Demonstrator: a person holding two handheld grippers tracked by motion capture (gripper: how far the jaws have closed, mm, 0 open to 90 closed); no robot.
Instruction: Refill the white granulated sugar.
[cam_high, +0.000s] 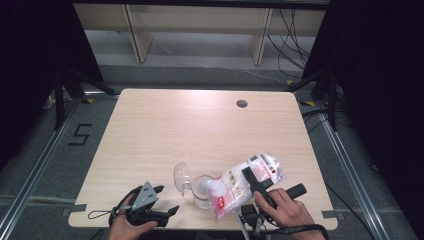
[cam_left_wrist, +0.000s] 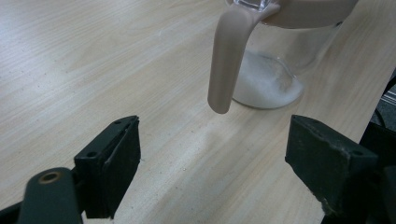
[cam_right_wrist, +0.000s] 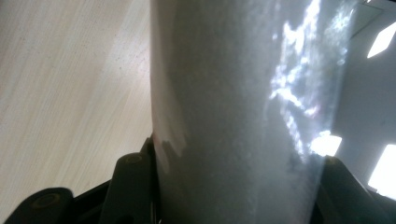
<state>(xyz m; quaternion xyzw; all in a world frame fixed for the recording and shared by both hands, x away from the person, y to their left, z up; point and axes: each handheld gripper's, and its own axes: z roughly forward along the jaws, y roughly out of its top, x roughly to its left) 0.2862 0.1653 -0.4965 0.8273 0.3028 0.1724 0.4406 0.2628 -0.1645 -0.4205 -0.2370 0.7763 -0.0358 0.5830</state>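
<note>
Over jar (cam_high: 202, 190) | R tongs (cam_high: 257, 186) grip bag (cam_high: 247, 182) | L-view: handle (cam_left_wrist: 229, 60)

Table (cam_high: 200, 120) lies bare beyond the jug (cam_high: 202, 191) and tilted bag (cam_high: 245, 180).

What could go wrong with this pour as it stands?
1. The clear plastic bag of white powder, clamped in the right gripper, is tilted with its corner at the rim of the clear glass jar; powder may spill onto the wooden table.
2. The left gripper is open, short of the jar's beige handle, so the jar is unsteadied and may tip.
</note>
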